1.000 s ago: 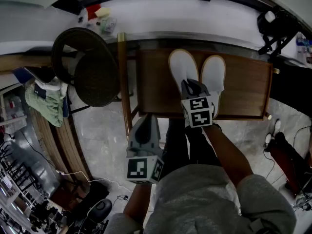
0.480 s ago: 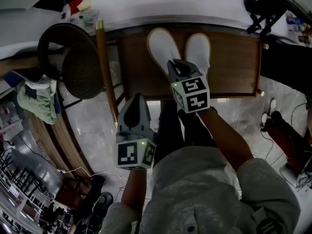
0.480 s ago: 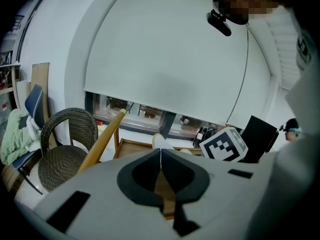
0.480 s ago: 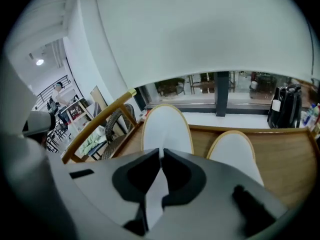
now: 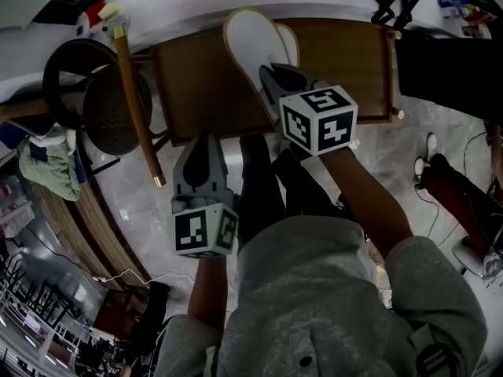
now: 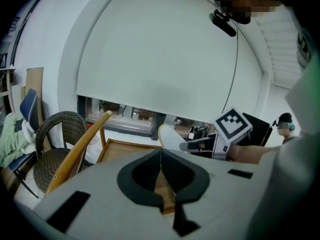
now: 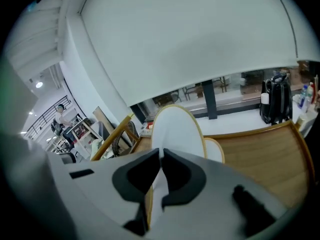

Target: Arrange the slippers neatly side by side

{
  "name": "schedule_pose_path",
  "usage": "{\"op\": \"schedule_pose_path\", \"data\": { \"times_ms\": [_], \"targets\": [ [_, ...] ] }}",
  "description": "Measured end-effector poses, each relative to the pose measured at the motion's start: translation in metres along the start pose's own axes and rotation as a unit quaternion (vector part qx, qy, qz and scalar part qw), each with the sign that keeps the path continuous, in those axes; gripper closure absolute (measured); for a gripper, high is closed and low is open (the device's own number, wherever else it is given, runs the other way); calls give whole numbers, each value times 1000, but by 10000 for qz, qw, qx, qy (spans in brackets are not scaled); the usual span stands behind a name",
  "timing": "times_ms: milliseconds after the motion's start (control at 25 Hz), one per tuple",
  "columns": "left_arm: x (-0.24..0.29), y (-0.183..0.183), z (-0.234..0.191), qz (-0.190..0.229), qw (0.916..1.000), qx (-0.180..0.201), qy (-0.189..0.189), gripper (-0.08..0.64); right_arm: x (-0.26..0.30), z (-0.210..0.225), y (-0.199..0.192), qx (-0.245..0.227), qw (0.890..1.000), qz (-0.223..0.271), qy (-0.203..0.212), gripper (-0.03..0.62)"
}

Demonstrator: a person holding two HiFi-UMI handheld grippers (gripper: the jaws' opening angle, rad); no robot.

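Note:
My right gripper (image 5: 271, 77) is shut on the heel end of a white slipper (image 5: 250, 42) with a tan rim, holding it tilted up above the wooden table (image 5: 196, 85). In the right gripper view that slipper (image 7: 175, 129) rises straight out of the closed jaws (image 7: 161, 156). The second white slipper (image 7: 216, 151) lies flat on the table just right of it, mostly hidden in the head view (image 5: 290, 44). My left gripper (image 5: 203, 144) hovers shut and empty off the table's near edge; its view shows the jaws (image 6: 161, 154) meeting, with the lifted slipper (image 6: 170, 138) ahead.
A dark wicker chair (image 5: 94, 93) stands left of the table, and a wooden pole (image 5: 137, 108) leans between them. Green cloth (image 5: 47, 167) hangs further left. A black bag (image 7: 275, 99) sits on the sill behind the table. The person's legs are below the table edge.
The right gripper has raised the left slipper off the table and tipped it upward, so it now overlaps the other slipper. The left gripper has drifted closer to the table edge.

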State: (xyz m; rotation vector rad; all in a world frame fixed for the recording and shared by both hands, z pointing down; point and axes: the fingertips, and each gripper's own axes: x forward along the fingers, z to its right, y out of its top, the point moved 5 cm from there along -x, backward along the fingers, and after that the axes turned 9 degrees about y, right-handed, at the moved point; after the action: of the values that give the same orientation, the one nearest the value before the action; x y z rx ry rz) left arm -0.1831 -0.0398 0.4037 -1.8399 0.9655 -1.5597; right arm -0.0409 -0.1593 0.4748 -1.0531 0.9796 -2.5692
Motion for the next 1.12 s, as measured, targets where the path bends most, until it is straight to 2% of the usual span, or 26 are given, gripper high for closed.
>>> {"op": "schedule_pose_path", "data": {
  "times_ms": [360,680,880,1120],
  "targets": [
    [-17,-9,48,58,9998,164,-138,543,-70,37,-8,-27,9993,166,-325,557],
    [-23,-17,74,216,9987,348,-305,543,-95,64,-26,219,9983,164,-506,556],
    [-23,-22,71,153,9992,316,-209,543,-91,79,-42,291,9971,11,-705,557],
    [-17,-20,60,31,9994,310,-131,543,-87,97,-55,618,9933,-7,-977,556]
  ]
}}
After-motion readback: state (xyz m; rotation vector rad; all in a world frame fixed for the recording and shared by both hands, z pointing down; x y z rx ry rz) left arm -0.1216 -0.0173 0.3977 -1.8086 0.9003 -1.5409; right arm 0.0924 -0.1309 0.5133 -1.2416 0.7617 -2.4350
